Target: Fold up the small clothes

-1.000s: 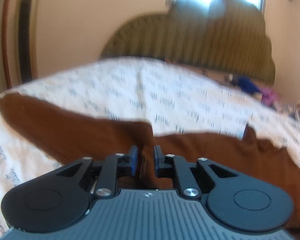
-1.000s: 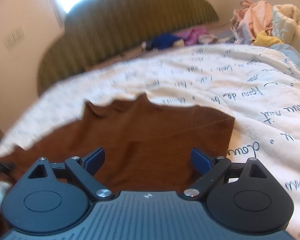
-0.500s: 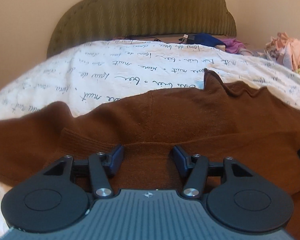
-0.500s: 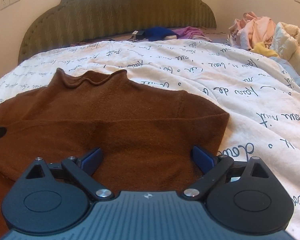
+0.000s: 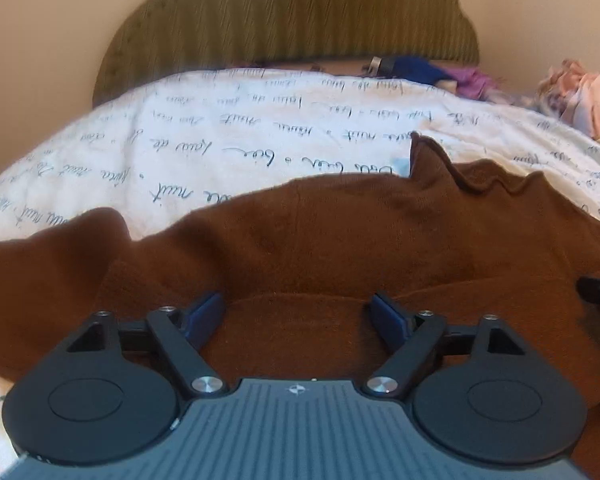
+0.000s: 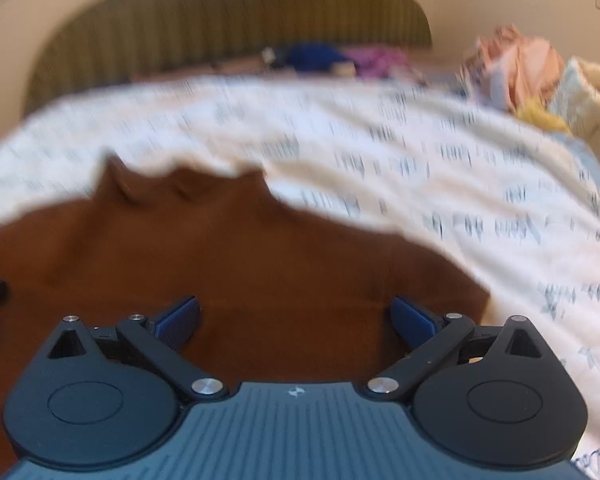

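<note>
Both tools spread wide; left tool opened further over sweater

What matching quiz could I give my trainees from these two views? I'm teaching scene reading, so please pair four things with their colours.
Things:
1. sweater
2. headboard
3. bedspread
4. gripper pads

Colours:
A. white with dark handwriting
B. blue
C. brown
D. olive green

Pairs: 1-C, 2-D, 3-A, 4-B
</note>
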### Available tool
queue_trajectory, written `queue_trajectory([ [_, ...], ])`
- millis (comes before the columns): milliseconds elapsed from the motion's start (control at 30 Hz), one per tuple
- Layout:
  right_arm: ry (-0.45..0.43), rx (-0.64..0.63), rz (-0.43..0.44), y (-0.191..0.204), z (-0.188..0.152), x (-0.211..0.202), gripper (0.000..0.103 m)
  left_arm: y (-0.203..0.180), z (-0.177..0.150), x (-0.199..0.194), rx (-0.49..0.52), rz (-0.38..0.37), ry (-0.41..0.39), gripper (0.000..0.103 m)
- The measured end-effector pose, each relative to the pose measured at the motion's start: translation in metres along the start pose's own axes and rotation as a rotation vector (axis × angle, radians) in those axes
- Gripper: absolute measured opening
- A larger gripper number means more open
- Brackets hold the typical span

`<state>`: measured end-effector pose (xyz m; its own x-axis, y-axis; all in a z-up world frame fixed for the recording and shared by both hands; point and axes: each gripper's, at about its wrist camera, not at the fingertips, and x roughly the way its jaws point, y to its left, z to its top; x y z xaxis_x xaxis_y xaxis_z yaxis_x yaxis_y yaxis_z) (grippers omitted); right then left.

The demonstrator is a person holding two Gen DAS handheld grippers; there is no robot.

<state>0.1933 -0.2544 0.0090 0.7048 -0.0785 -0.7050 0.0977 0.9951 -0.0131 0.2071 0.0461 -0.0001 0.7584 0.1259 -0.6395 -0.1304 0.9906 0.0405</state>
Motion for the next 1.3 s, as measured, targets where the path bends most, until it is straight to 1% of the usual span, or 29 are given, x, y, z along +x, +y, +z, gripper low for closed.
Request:
queue_trajectory([
  [33, -0.068, 0.023, 0.025, -0.007, -0.01, -0.001, 0.103, 0.004, 0.0, 0.001, -0.016, -0.013, 0.003, 0.084],
  [67, -0.08, 0.059, 0.038, -0.014, -0.013, -0.002, 0.103, 0.005, 0.001, 0.002, -0.025, -0.013, 0.005, 0.086],
  [100, -0.086, 0.084, 0.035, -0.017, -0.013, -0.002, 0.103, 0.003, 0.001, 0.003, -0.02, -0.007, 0.004, 0.086],
  [133, -0.084, 0.082, 0.025, -0.016, -0.012, -0.002, 0.103, 0.001, 0.002, 0.004, -0.014, 0.002, 0.004, 0.087],
  [233, -0.061, 0.034, -0.021, -0.005, -0.006, -0.003, 0.103, 0.0, 0.001, 0.001, -0.009, 0.006, -0.005, 0.087],
  [300, -0.066, 0.093, -0.043, -0.001, -0.004, -0.02, 0.103, 0.004, -0.001, -0.004, -0.028, -0.02, -0.025, 0.088],
  [333, -0.089, 0.132, -0.011, 0.0, -0.007, -0.032, 0.103, 0.006, -0.002, -0.008, -0.043, -0.031, -0.036, 0.088],
  [367, -0.122, 0.145, 0.044, 0.001, -0.01, -0.04, 0.103, 0.009, -0.003, -0.012, -0.053, -0.037, -0.048, 0.088],
  [400, -0.13, 0.132, 0.06, 0.005, -0.015, -0.043, 0.103, 0.011, -0.004, -0.019, -0.062, -0.032, -0.064, 0.088],
  [467, -0.054, 0.033, -0.01, 0.018, -0.029, -0.025, 0.103, 0.023, -0.005, -0.042, -0.093, -0.009, -0.112, 0.089],
  [500, -0.09, 0.0, -0.015, 0.02, -0.034, -0.025, 0.103, 0.034, -0.006, -0.056, -0.123, -0.019, -0.139, 0.089],
  [533, -0.08, 0.012, -0.015, 0.02, -0.031, -0.025, 0.103, 0.05, -0.006, -0.071, -0.163, -0.046, -0.169, 0.091],
  [567, -0.079, 0.008, -0.019, 0.021, -0.031, -0.024, 0.103, 0.071, -0.007, -0.085, -0.213, -0.067, -0.201, 0.094],
  [600, -0.078, 0.003, -0.02, 0.021, -0.031, -0.024, 0.103, 0.095, -0.007, -0.097, -0.27, -0.074, -0.23, 0.097],
  [633, -0.08, 0.006, -0.017, 0.02, -0.032, -0.024, 0.103, 0.123, -0.007, -0.107, -0.332, -0.065, -0.253, 0.101],
  [700, -0.084, 0.015, -0.008, 0.018, -0.032, -0.026, 0.103, 0.186, -0.008, -0.118, -0.482, -0.008, -0.282, 0.101],
  [800, -0.088, 0.017, -0.009, 0.018, -0.033, -0.027, 0.103, 0.291, -0.014, -0.115, -0.772, 0.137, -0.266, 0.099],
  [867, -0.091, 0.02, -0.009, 0.02, -0.033, -0.027, 0.103, 0.353, -0.022, -0.113, -0.954, 0.234, -0.265, 0.095],
  [900, -0.095, 0.024, -0.005, 0.019, -0.034, -0.028, 0.103, 0.378, -0.027, -0.11, -1.028, 0.256, -0.253, 0.095],
  [933, -0.098, 0.031, -0.001, 0.017, -0.034, -0.028, 0.103, 0.4, -0.032, -0.106, -1.088, 0.242, -0.232, 0.095],
  [967, -0.1, 0.037, 0.003, 0.016, -0.034, -0.028, 0.103, 0.417, -0.037, -0.101, -1.138, 0.214, -0.211, 0.093],
  [1033, -0.102, 0.042, 0.006, 0.016, -0.034, -0.028, 0.103, 0.436, -0.045, -0.095, -1.194, 0.179, -0.211, 0.091],
  [1100, -0.102, 0.042, 0.006, 0.016, -0.034, -0.028, 0.103, 0.443, -0.045, -0.089, -1.195, 0.168, -0.217, 0.09],
  [1167, -0.102, 0.043, 0.006, 0.016, -0.034, -0.028, 0.103, 0.443, -0.039, -0.085, -1.15, 0.173, -0.216, 0.088],
  [1200, -0.102, 0.043, 0.006, 0.016, -0.034, -0.028, 0.103, 0.441, -0.035, -0.082, -1.127, 0.179, -0.212, 0.08],
  [1233, -0.102, 0.043, 0.006, 0.016, -0.034, -0.028, 0.103, 0.439, -0.033, -0.078, -1.108, 0.18, -0.203, 0.064],
  [1267, -0.102, 0.045, 0.007, 0.016, -0.034, -0.028, 0.103, 0.439, -0.031, -0.073, -1.092, 0.182, -0.18, 0.043],
  [1300, -0.103, 0.046, 0.008, 0.016, -0.034, -0.028, 0.103, 0.438, -0.029, -0.068, -1.078, 0.191, -0.153, 0.03],
])
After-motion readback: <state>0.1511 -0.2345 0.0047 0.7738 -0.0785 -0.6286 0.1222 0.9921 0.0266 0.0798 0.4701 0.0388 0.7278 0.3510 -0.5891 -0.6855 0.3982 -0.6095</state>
